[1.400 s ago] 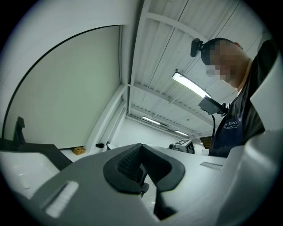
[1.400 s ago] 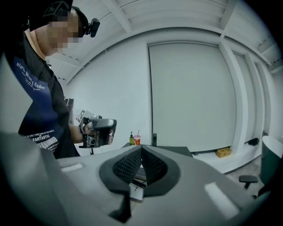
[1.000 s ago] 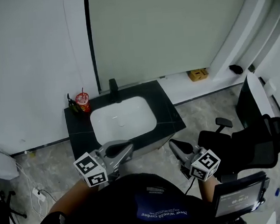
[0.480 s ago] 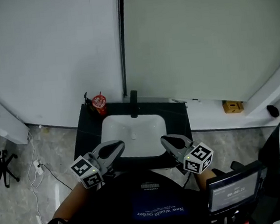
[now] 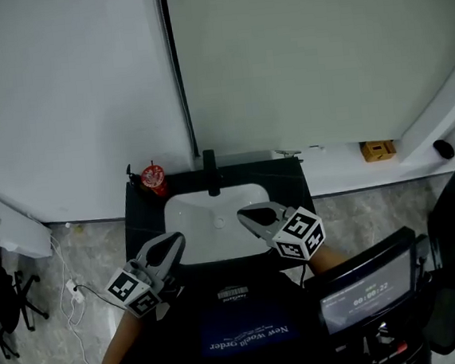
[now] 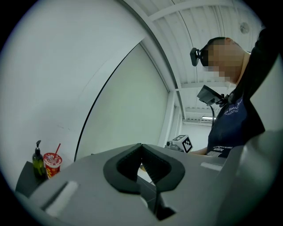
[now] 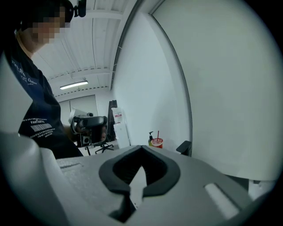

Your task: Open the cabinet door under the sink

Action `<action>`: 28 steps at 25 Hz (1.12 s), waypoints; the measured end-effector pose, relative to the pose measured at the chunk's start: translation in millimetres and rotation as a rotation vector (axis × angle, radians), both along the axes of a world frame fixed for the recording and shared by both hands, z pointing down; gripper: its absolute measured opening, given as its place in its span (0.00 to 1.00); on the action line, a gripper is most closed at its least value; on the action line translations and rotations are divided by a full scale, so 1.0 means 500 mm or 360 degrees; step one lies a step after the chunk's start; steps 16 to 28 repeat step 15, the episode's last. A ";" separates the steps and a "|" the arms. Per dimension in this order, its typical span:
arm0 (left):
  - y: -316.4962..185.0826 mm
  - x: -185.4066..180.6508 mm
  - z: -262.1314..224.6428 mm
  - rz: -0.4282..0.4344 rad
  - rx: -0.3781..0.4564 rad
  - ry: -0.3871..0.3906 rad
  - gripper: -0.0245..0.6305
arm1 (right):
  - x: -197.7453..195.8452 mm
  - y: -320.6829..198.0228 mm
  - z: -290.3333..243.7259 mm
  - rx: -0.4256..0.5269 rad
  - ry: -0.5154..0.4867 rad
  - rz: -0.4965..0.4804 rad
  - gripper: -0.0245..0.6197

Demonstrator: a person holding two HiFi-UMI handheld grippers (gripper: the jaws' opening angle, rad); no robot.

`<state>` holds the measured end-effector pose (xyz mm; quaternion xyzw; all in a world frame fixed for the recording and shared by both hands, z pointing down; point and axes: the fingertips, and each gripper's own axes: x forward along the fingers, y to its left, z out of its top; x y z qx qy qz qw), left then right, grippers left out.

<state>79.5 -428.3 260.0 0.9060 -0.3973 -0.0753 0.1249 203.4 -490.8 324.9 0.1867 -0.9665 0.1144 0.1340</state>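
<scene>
Holding a gripper in each hand, you are standing over the sink unit.

- **Left gripper** (image 5: 172, 241): grey moulded plastic with black ribbed pads. Its jaws are meeting tip to tip with nothing between them, above the front left part of the table (image 5: 140, 226).
- **Right gripper** (image 5: 243, 213): same build. Its jaws are likewise pressing together on nothing, hovering over the basin (image 5: 199, 220).
- **Table:** it is showing as a black, faintly veined slab.
- **Basin:** white, smooth, a rounded rectangle.
- **Faucet** (image 5: 210, 171): black and squared, it is standing at the basin's rear edge.
- **Red cup** (image 5: 153, 177): it is carrying print too small to read and a straw. It is standing at the rear left corner, just beside a dark pump bottle (image 5: 133, 176).
- **Cabinet door:** it is sitting under that slab. The table's front edge and your own body are hiding its face from the head view.
- **Lettering:** your dark shirt (image 5: 245, 327) is showing "New World order", upside down.
- **Screen** (image 5: 367, 288): at your right, it is displaying digits too small to read.
</scene>
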 end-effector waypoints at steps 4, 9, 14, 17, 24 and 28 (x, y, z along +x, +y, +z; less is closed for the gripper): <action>-0.012 -0.004 0.001 0.0033 -0.0001 0.0016 0.04 | -0.011 -0.002 -0.006 0.0007 0.0003 0.0004 0.04; -0.020 -0.012 -0.007 0.0041 0.0015 0.0031 0.04 | -0.008 -0.006 -0.010 0.0008 0.0007 0.0029 0.04; -0.024 -0.011 -0.012 0.0044 0.0018 0.0069 0.04 | -0.009 -0.011 -0.014 0.0017 0.0001 0.0032 0.04; -0.024 -0.012 -0.009 0.0043 0.0013 0.0061 0.04 | -0.009 -0.010 -0.015 0.0019 0.0000 0.0031 0.04; -0.024 -0.012 -0.009 0.0043 0.0013 0.0061 0.04 | -0.009 -0.010 -0.015 0.0019 0.0000 0.0031 0.04; -0.024 -0.012 -0.009 0.0043 0.0013 0.0061 0.04 | -0.009 -0.010 -0.015 0.0019 0.0000 0.0031 0.04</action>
